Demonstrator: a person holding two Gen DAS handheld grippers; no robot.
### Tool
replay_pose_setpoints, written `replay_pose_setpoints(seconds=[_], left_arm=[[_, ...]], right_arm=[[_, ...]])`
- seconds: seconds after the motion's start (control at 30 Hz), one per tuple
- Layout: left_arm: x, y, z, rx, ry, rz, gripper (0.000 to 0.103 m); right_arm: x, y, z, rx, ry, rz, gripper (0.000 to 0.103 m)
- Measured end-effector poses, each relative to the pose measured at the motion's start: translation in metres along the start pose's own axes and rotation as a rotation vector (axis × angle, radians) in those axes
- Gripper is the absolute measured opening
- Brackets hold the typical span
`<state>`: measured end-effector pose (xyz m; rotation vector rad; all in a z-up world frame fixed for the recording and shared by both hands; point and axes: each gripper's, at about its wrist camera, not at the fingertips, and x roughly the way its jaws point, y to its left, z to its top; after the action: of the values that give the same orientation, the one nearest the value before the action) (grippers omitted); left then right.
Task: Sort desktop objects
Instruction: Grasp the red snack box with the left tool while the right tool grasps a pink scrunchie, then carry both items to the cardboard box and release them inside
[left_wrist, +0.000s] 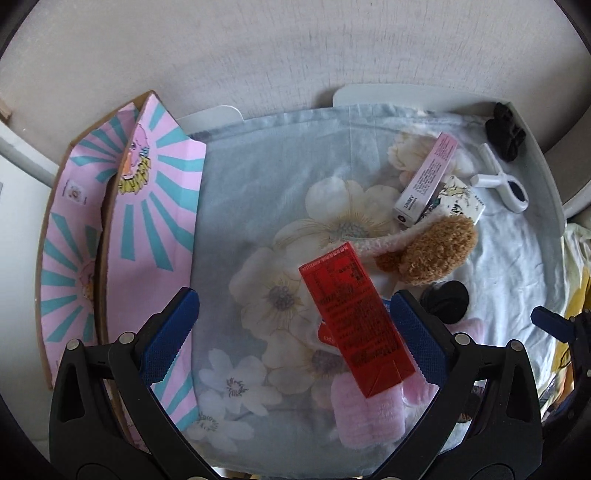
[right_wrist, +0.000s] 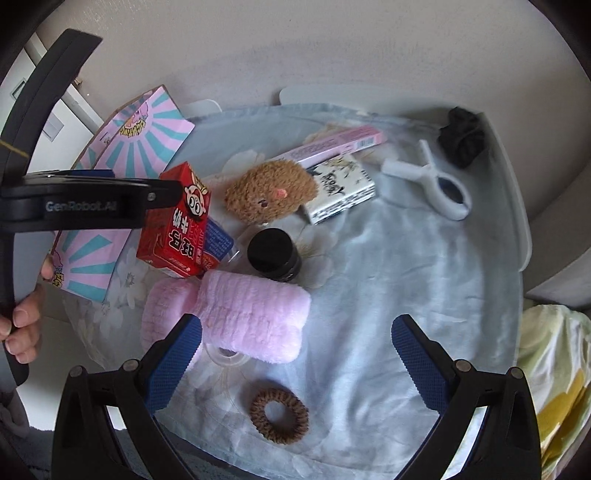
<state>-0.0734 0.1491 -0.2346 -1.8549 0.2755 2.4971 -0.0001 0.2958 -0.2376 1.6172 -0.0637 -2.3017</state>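
Note:
A red drink carton (left_wrist: 354, 321) lies slanted between the fingers of my left gripper (left_wrist: 293, 332), leaning against the right finger (left_wrist: 417, 332); the jaws stand wide open. In the right wrist view the carton (right_wrist: 177, 225) sits tilted on a blue packet (right_wrist: 218, 240), with the left gripper's tip at its top. My right gripper (right_wrist: 297, 362) is open above the floral cloth (right_wrist: 406, 277). A rolled pink towel (right_wrist: 251, 314) lies by its left finger (right_wrist: 173, 362), and a brown hair tie (right_wrist: 279, 415) lies between the fingers.
On the cloth sit a black jar (right_wrist: 273, 254), a brown plush (right_wrist: 269, 192), a white printed box (right_wrist: 341, 192), a long pink box (right_wrist: 332, 146), a white clip (right_wrist: 432, 181) and a black scrunchie (right_wrist: 461, 136). A white tray rim (right_wrist: 513, 192) borders the right. A pink-and-teal cardboard box (left_wrist: 122, 229) stands left.

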Motion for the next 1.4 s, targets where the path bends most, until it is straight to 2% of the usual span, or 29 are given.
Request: replay_pose_setpoints(seconds=[0.37,0.57,0.63,0.67,0.73,0.77,0.8,0.83,0.87,0.93,1.2,1.4], left_arm=[[0.024,-0.007,0.001,0.030,0.043,0.001,0.103],[0.019,-0.015,-0.006,0.065,0.027,0.013,0.102],[0.015,-0.015,-0.009,0.073,0.014,0.016,0.098],[0.013,-0.015,-0.010,0.075,0.007,0.015,0.095],[0.011,-0.015,-0.011,0.068,0.008,0.009,0.075],[0.010,-0.015,-0.012,0.054,0.014,0.001,0.071],[0.010,-0.013,-0.013,0.038,0.022,-0.017,0.062],[0.011,-0.010,-0.013,0.020,0.029,-0.037,0.053],[0.012,-0.007,-0.014,0.002,0.038,-0.056,0.048],[0.014,-0.004,-0.017,-0.021,0.049,-0.074,0.029],[-0.001,-0.003,-0.021,-0.042,0.017,-0.166,0.029],[-0.010,0.003,-0.015,-0.047,-0.002,-0.203,0.029]], right_arm=[[0.027,0.018,0.001,-0.056,0.053,0.013,0.103],[0.035,0.023,0.001,-0.076,0.053,-0.018,0.103],[0.038,0.022,0.001,-0.061,0.055,-0.016,0.101],[0.039,0.022,0.001,-0.052,0.056,-0.013,0.098],[0.041,0.022,0.000,-0.039,0.062,-0.002,0.087],[0.041,0.022,0.000,-0.034,0.063,0.005,0.083],[0.041,0.023,0.000,-0.029,0.064,0.018,0.073],[0.040,0.024,0.000,-0.025,0.064,0.029,0.068],[0.040,0.025,0.000,-0.024,0.062,0.027,0.068],[0.038,0.026,0.000,-0.022,0.055,0.026,0.060],[0.027,0.022,0.003,0.018,0.011,0.032,0.033],[0.016,0.021,0.001,0.045,-0.008,0.044,0.028]])
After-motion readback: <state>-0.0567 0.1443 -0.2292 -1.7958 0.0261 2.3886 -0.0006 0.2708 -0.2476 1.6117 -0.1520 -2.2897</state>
